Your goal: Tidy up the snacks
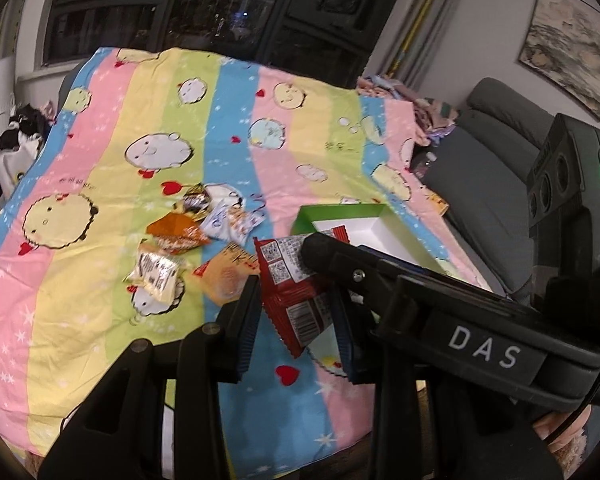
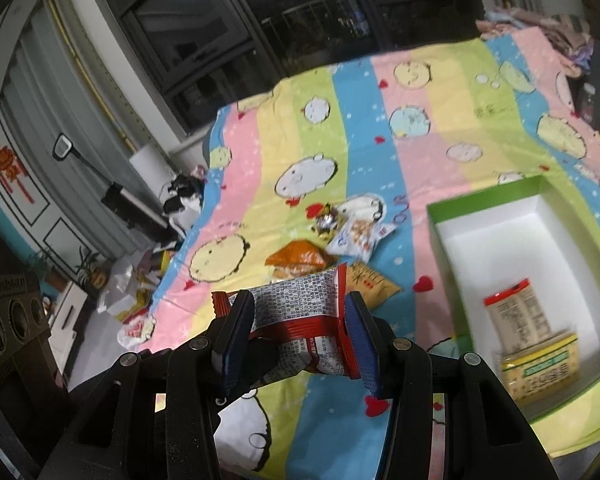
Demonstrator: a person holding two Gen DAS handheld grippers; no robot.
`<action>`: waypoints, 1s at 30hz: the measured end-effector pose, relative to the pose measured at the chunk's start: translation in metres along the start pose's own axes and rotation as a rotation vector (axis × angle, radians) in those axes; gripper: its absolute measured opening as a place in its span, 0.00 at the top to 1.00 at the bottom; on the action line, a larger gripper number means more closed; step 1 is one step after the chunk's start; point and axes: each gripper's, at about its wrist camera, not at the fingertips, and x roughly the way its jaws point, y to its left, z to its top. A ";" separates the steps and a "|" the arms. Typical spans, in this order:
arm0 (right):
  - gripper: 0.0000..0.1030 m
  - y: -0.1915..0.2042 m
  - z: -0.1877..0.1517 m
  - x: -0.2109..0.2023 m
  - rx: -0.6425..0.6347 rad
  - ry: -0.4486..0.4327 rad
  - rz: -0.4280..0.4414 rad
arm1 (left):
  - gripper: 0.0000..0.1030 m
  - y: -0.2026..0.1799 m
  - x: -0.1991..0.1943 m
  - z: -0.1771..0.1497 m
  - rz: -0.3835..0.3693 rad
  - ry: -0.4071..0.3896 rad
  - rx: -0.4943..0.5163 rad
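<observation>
A red snack packet [image 1: 296,292] sits between the fingers of my left gripper [image 1: 298,320], whose jaws are wide apart around it. My right gripper [image 2: 300,332] is shut on the same red packet [image 2: 300,312], held above the striped bedsheet; its body crosses the left wrist view [image 1: 440,304]. A green box with a white inside [image 2: 496,224] lies to the right and holds two snack packets [image 2: 532,344]. It also shows in the left wrist view [image 1: 364,224]. Several loose snack packets [image 1: 188,236] lie on the sheet ahead, also in the right wrist view [image 2: 328,248].
The cartoon-print striped sheet [image 1: 140,344] covers the bed. A grey sofa [image 1: 496,152] stands right of it, with piled clothes [image 1: 428,116] at its far end. Dark windows [image 1: 220,8] are behind. Bags and clutter [image 2: 132,300] lie on the floor left of the bed.
</observation>
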 end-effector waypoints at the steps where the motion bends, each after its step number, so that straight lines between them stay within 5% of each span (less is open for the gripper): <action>1: 0.51 -0.002 0.001 -0.004 0.001 -0.006 -0.003 | 0.69 -0.004 0.000 0.001 -0.005 -0.003 0.007; 18: 0.51 -0.066 0.010 -0.056 0.102 -0.120 -0.139 | 0.69 -0.076 0.038 0.014 -0.166 0.020 0.133; 30: 0.51 -0.130 0.012 -0.069 0.211 -0.126 -0.227 | 0.69 -0.121 0.093 0.017 -0.253 0.113 0.178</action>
